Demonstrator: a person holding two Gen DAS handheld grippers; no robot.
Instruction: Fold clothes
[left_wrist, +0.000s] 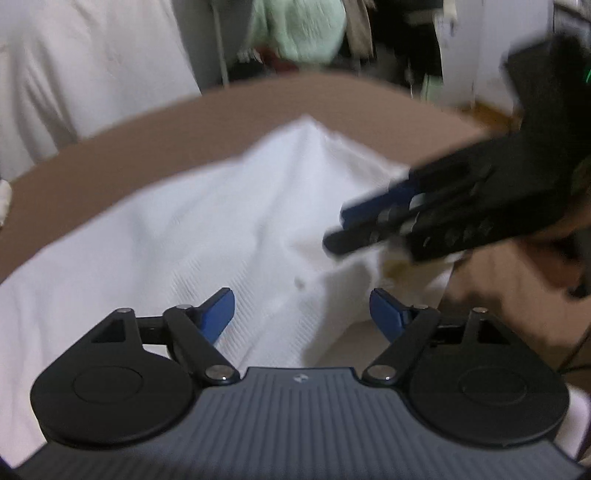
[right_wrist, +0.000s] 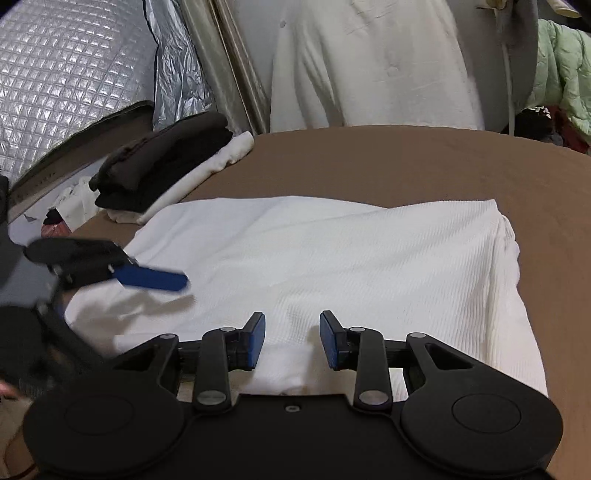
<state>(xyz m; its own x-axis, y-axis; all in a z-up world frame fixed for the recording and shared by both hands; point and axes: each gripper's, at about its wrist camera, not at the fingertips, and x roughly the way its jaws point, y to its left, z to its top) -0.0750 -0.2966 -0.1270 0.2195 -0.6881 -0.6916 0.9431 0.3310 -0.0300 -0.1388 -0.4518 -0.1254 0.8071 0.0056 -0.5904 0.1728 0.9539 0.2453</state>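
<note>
A white ribbed garment (right_wrist: 351, 258) lies partly folded on a brown surface (right_wrist: 406, 166), its right edge doubled over. My right gripper (right_wrist: 293, 332) hovers open over the garment's near edge, nothing between its blue pads. My left gripper (left_wrist: 303, 306) is open just above the same white garment (left_wrist: 184, 240), holding nothing. In the left wrist view the right gripper (left_wrist: 340, 227) comes in blurred from the right, over a bunched fold. In the right wrist view one of the left gripper's blue fingers (right_wrist: 151, 278) shows at the garment's left edge.
A stack of folded dark and white clothes (right_wrist: 166, 162) sits at the surface's far left corner. Behind the surface hang a white garment (right_wrist: 369, 62) and a pale green padded jacket (right_wrist: 561, 74). A silver quilted cover (right_wrist: 66, 74) fills the far left.
</note>
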